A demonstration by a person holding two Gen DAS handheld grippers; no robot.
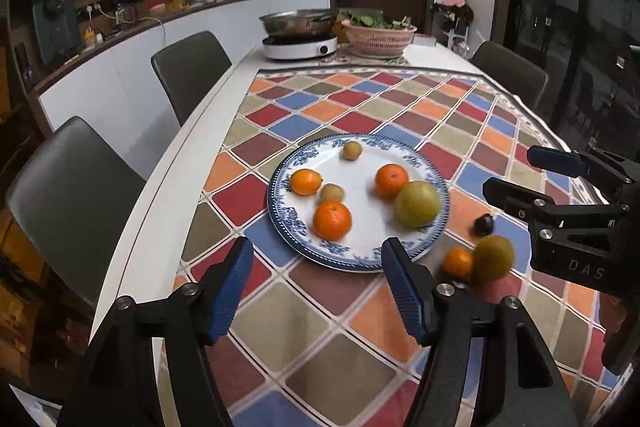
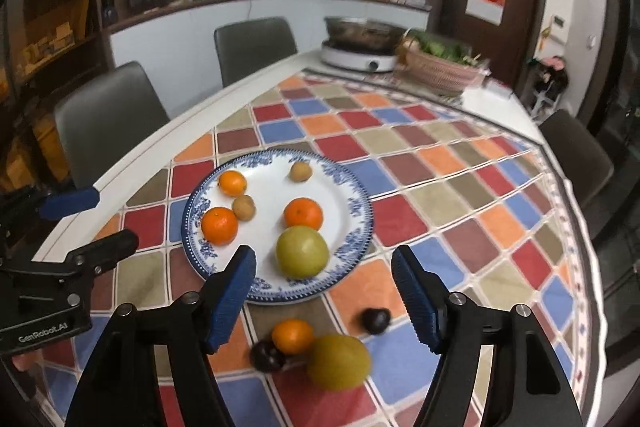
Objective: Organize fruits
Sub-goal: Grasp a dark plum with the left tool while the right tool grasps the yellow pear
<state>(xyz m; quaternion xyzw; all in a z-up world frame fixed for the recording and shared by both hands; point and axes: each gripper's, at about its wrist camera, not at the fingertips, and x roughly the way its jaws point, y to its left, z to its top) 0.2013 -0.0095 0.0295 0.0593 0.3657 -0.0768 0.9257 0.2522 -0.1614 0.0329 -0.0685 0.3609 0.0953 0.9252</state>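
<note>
While both were held apart: right tongs (image 2: 324, 291) and left tongs (image 1: 318, 287) were seen empty.
Nearest fruit: green fruit (image 2: 338, 361) lay on the counter (image 2: 460, 187), just below the right tongs.
Farther: plate (image 2: 356, 227) lay ahead, fruit-laden.

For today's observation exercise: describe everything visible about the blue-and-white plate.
The round white ceramic-looking plate with a blue floral rim lies flat on the checked tablecloth. It holds three oranges, two small brownish fruits and one large green fruit near its rim. Neither gripper touches it.
</note>
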